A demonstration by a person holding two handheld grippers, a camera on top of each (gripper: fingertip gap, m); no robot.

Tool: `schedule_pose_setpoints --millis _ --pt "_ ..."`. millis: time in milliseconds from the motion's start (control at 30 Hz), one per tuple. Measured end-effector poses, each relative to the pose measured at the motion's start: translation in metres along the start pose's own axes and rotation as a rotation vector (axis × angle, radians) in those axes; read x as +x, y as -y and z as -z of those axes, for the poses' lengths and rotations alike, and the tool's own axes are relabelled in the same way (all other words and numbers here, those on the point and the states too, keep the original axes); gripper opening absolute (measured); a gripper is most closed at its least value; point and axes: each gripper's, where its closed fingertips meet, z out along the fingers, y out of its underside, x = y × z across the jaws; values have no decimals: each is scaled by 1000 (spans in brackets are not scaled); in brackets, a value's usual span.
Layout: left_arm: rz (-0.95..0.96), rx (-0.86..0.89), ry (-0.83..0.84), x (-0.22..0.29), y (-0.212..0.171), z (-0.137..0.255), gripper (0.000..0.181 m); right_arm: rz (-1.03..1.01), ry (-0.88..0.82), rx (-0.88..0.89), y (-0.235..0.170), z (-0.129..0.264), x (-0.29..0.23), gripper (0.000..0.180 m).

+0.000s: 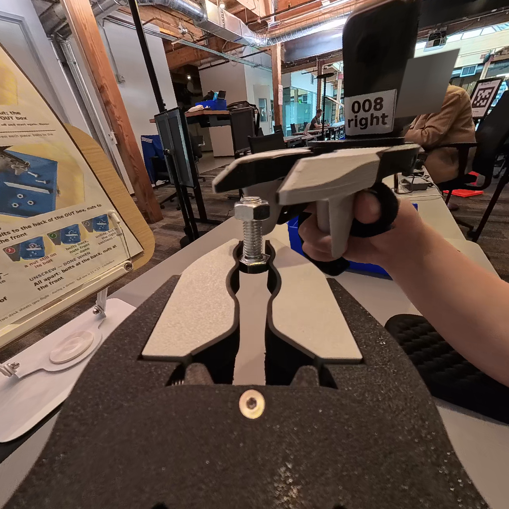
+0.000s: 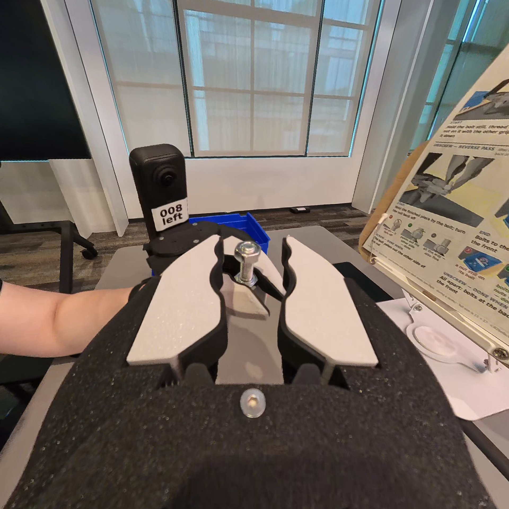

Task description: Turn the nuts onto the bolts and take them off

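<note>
A silver bolt (image 1: 252,239) stands upright with its head down. My left gripper (image 1: 254,248) is shut on the bolt's hex head (image 1: 253,261). A silver nut (image 1: 252,210) sits at the top of the thread. My right gripper (image 1: 246,188), held by a hand, hovers open just above the nut, one finger on each side, not touching it. In the right wrist view the right gripper (image 2: 252,239) is wide open, with the nut (image 2: 248,252) and bolt (image 2: 245,268) between and just beyond its tips. The left gripper (image 2: 245,282) shows below them.
A blue bin (image 1: 358,267) stands on the grey table (image 1: 358,303) behind the grippers; it also shows in the right wrist view (image 2: 237,220). An instruction board on a white stand (image 1: 55,220) is at the left. A black mat (image 1: 440,358) lies at the right.
</note>
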Motion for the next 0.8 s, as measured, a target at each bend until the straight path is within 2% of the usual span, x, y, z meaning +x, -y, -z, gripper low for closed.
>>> schedule_pose_setpoints --millis 133,333,600,800 --pt "-7 3 1 1 2 0 15 27 -35 -35 -7 -3 4 38" --pt "8 12 5 -3 3 3 15 -15 -29 -20 -5 9 12 38" --pt "-3 16 -2 2 5 2 15 5 0 -33 -7 -5 0 37" --pt "18 19 -3 -2 5 4 15 -4 -1 -42 -11 3 7 38"
